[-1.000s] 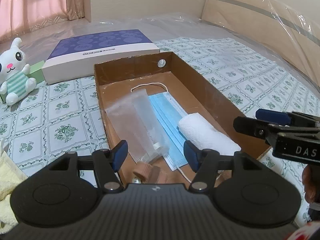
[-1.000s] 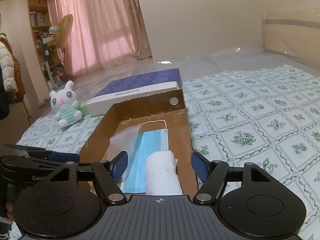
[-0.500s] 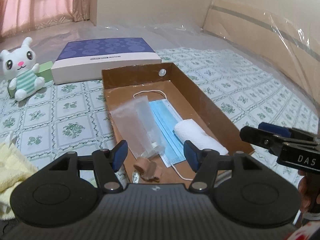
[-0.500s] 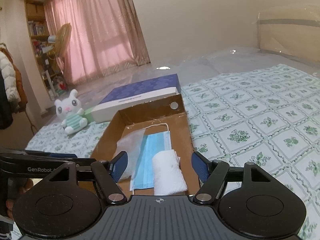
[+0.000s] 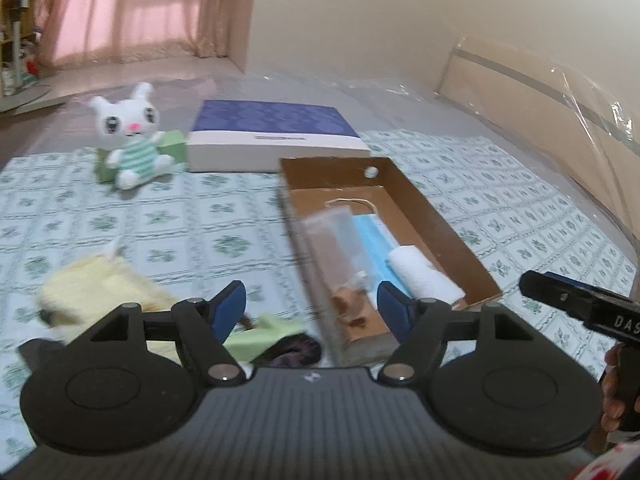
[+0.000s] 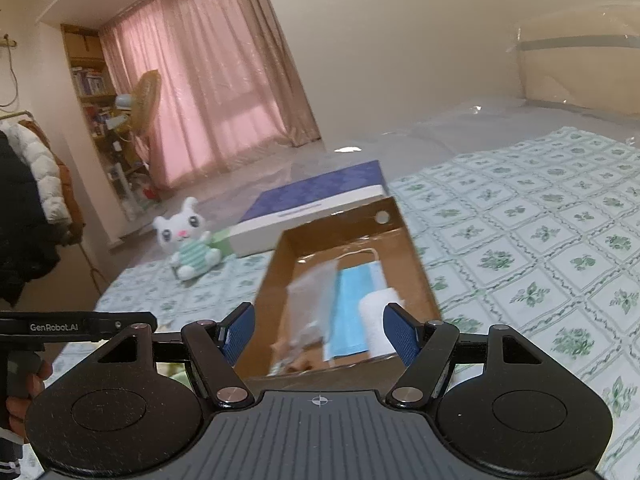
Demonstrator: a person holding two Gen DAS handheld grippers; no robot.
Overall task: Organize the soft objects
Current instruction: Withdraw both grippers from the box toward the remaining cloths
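Both tools stand with jaws spread and nothing between the pads: left gripper (image 5: 311, 305), whose jaws have just been opening wider, and right gripper (image 6: 318, 331). Green-patterned bed sheet (image 5: 192, 216) carries everything. Brown cardboard box (image 5: 444, 226) lies ahead of both grippers; inside it, side by side, a clear plastic bag (image 5: 340, 232), a blue face mask (image 5: 374, 240) and a rolled white towel (image 5: 424, 274). Purple-topped flat box (image 5: 272, 136) sits just behind. Yellow cloth (image 5: 96, 284) lies outside the cardboard box, at left. White plush bunny (image 5: 130, 136) sits at far left.
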